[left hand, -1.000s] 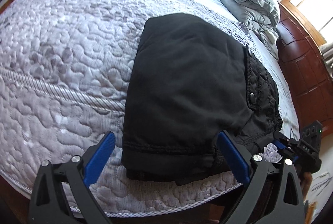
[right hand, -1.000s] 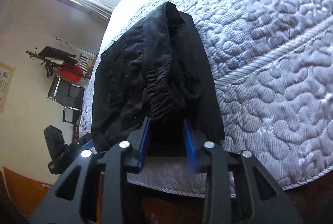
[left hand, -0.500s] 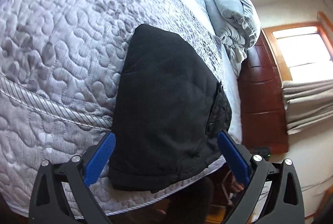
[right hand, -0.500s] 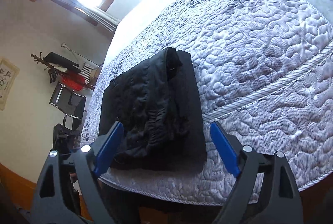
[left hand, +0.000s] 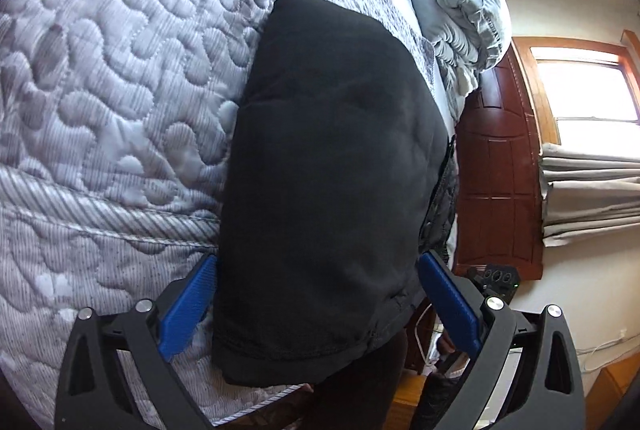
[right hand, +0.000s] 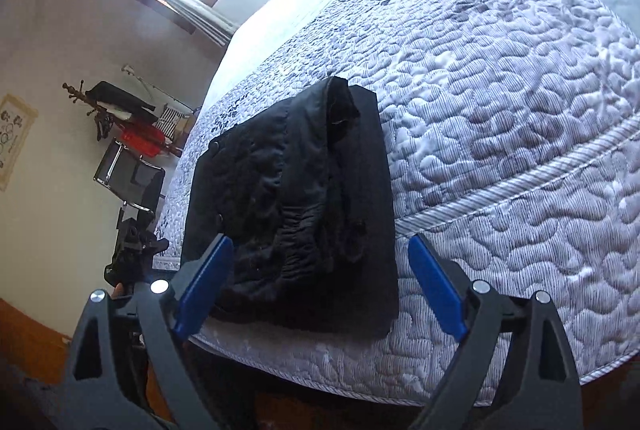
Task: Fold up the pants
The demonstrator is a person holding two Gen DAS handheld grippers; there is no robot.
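Black pants (left hand: 332, 166) lie folded into a compact rectangle on the grey quilted bed (left hand: 100, 90), near its front edge. In the right wrist view the pants (right hand: 296, 214) show their gathered waistband on top. My left gripper (left hand: 318, 304) is open and empty; its blue fingers (left hand: 186, 312) straddle the near end of the pants from above. My right gripper (right hand: 320, 284) is open and empty, hovering just in front of the near edge of the folded pants.
A folded grey blanket (left hand: 460, 18) lies at the far end of the bed. A dark wooden headboard (left hand: 496, 166) and a window (left hand: 588, 90) stand to the right. A chair (right hand: 128, 174) and a coat rack (right hand: 108, 106) stand by the left wall.
My right gripper opened, let go of the waistband and pulled back from the pants. My left gripper stayed open and swung closer over the pants' near end.
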